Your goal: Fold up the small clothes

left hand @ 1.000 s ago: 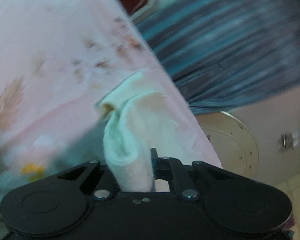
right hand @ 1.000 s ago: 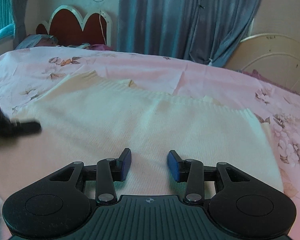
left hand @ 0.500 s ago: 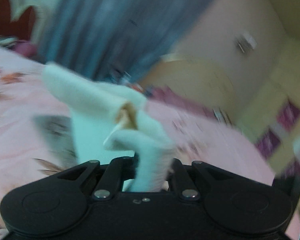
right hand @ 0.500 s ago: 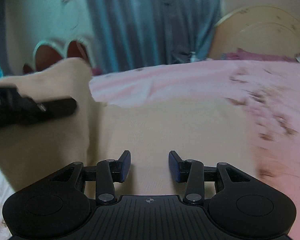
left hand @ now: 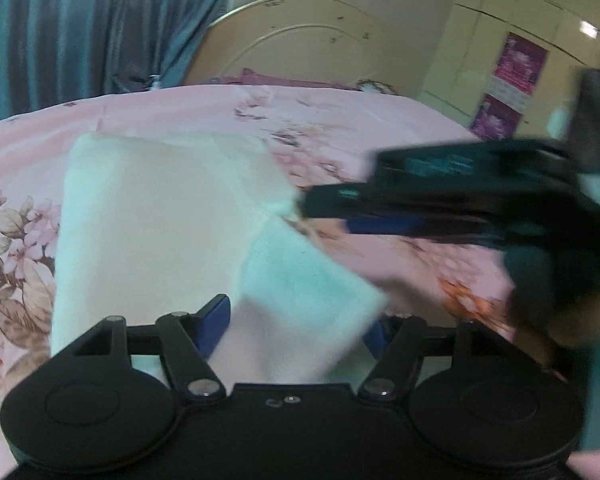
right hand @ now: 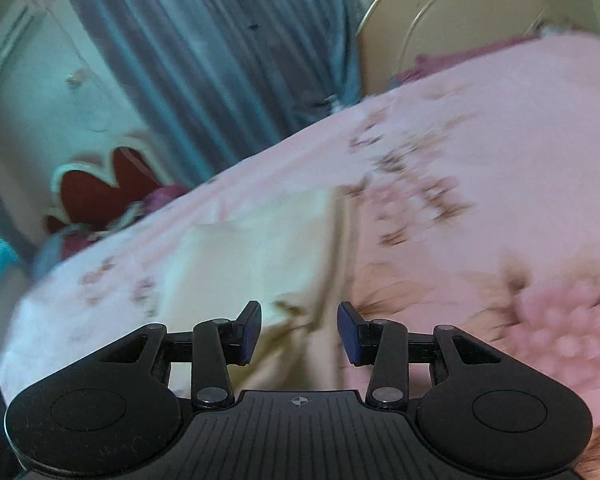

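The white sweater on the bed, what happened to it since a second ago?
The left tool carried one side of the sweater across, folding it over. It was pinching that cloth; now it is opening, with the fold still lying between its fingers. The right tool stayed open and empty. The pink bedspread stayed put.

Dim indoor light, soft and flat, no hard shadows; strong teal-green colour cast on whites in both views. One small bright glare patch on the wardrobe (left hand: pixel 589 29) top right of the left wrist view. Fisheye bending strong at the edges, dark vignette in the corners. Left wrist view: the right hand-held gripper (left hand: pixel 340 210) crossing the frame is smeared by motion blur; cream sweater (left hand: pixel 152 216) soft, no knit detail. Right wrist view tilted, heavy motion blur on the floral bedspread (right hand: pixel 480 184) and curtain (right hand: pixel 220 60); near black gripper body sharp.
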`<state>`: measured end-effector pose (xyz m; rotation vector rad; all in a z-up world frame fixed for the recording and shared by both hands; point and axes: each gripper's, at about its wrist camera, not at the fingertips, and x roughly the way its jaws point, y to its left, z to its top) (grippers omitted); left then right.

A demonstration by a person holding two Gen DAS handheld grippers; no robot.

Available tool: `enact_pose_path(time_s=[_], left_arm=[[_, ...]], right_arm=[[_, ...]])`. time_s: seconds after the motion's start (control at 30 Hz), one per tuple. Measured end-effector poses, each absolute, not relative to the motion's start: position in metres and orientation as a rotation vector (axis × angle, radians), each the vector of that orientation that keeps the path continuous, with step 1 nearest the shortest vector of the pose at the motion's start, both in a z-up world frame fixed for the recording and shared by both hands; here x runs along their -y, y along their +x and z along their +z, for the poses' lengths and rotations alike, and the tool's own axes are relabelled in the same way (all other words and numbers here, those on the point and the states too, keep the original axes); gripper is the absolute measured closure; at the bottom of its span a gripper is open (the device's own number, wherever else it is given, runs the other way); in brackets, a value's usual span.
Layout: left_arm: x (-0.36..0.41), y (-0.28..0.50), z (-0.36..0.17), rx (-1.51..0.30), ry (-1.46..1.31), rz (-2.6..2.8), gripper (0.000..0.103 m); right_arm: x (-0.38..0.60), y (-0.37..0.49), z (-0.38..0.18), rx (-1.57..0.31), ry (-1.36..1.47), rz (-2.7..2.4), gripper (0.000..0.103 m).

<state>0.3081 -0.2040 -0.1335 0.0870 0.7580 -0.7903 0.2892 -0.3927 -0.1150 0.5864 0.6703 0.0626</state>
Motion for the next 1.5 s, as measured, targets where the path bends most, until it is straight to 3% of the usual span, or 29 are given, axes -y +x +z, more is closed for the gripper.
enact_pose_path(time_s=[0.13, 0.17, 0.23, 0.4, 0.43, 0.53, 0.83, 0.87, 0.93, 1.2, 1.37, 1.5], left_arm=[[0.183, 0.295, -0.128, -0.755, 0.103, -0.823, 0.036], [0.177, 0.297, -0.127, -0.754, 0.094, -0.82, 0.036], [0.161, 0.298, -0.123, -0.739, 0.076, -0.79, 0.036], [0.132, 0.315, -0.117, -0.731, 0.004, -0.671, 0.036], [0.127, 0.321, -0.117, -0.729, -0.007, -0.644, 0.036], [0.118, 0.345, -0.117, -0.733, -0.043, -0.561, 0.036], [0.109, 0.397, -0.121, -0.759, -0.144, -0.457, 0.036], [0.11, 0.4, -0.122, -0.761, -0.151, -0.451, 0.036], [0.111, 0.403, -0.123, -0.761, -0.158, -0.441, 0.036], [0.127, 0.423, -0.126, -0.757, -0.172, -0.43, 0.036], [0.148, 0.429, -0.141, -0.785, -0.125, -0.448, 0.035], [0.149, 0.432, -0.147, -0.803, -0.12, -0.444, 0.03]], right_arm=[[0.387, 0.294, -0.124, -0.729, 0.662, 0.109, 0.057], [0.389, 0.295, -0.127, -0.737, 0.68, 0.106, 0.039], [0.391, 0.293, -0.127, -0.729, 0.696, 0.098, 0.025], [0.398, 0.308, -0.129, -0.705, 0.749, 0.105, 0.025], [0.396, 0.311, -0.128, -0.704, 0.736, 0.095, 0.027], [0.392, 0.318, -0.13, -0.727, 0.702, 0.082, 0.055], [0.392, 0.333, -0.145, -0.746, 0.729, 0.09, 0.055], [0.392, 0.335, -0.144, -0.741, 0.73, 0.092, 0.069], [0.391, 0.339, -0.144, -0.752, 0.722, 0.091, 0.085], [0.392, 0.33, -0.12, -0.699, 0.588, 0.087, 0.09], [0.401, 0.331, -0.146, -0.769, 0.643, 0.042, 0.09], [0.402, 0.326, -0.138, -0.774, 0.637, 0.055, 0.09]])
